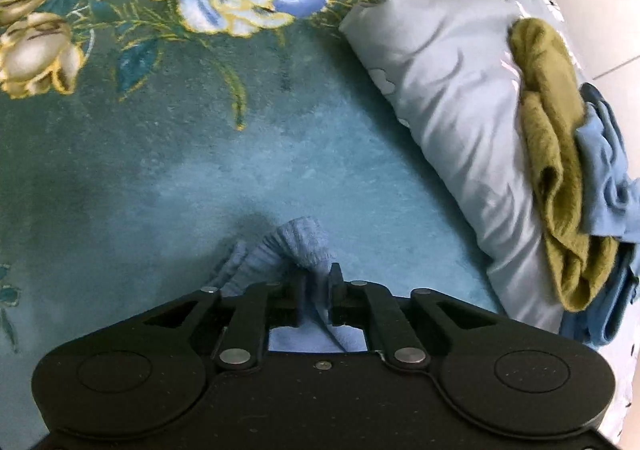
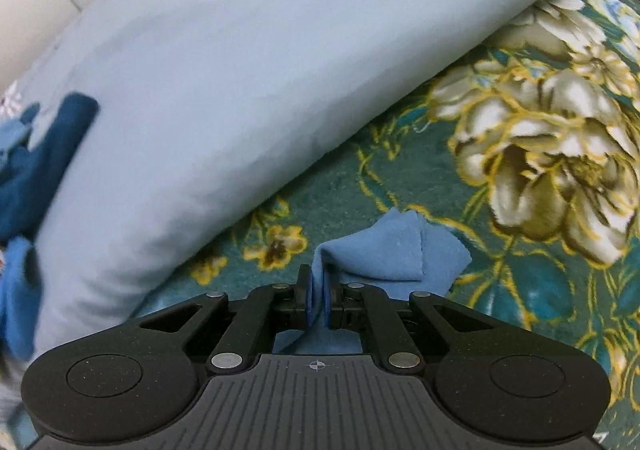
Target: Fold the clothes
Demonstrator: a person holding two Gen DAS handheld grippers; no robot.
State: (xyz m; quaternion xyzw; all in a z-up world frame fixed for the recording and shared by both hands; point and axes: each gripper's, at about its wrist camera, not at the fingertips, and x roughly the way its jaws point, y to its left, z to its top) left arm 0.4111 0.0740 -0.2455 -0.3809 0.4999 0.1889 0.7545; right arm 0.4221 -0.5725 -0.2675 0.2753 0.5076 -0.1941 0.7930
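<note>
My left gripper is shut on the ribbed edge of a light blue garment, bunched up over the teal floral blanket. My right gripper is shut on another part of the blue garment, whose folded corner sticks out past the fingers above the blanket. The rest of the garment hangs below both grippers, out of sight.
A pale grey-blue pillow lies to the right in the left wrist view, with an olive green cloth and a blue cloth piled on it. The pillow fills the right wrist view's upper left, dark blue clothing beside it.
</note>
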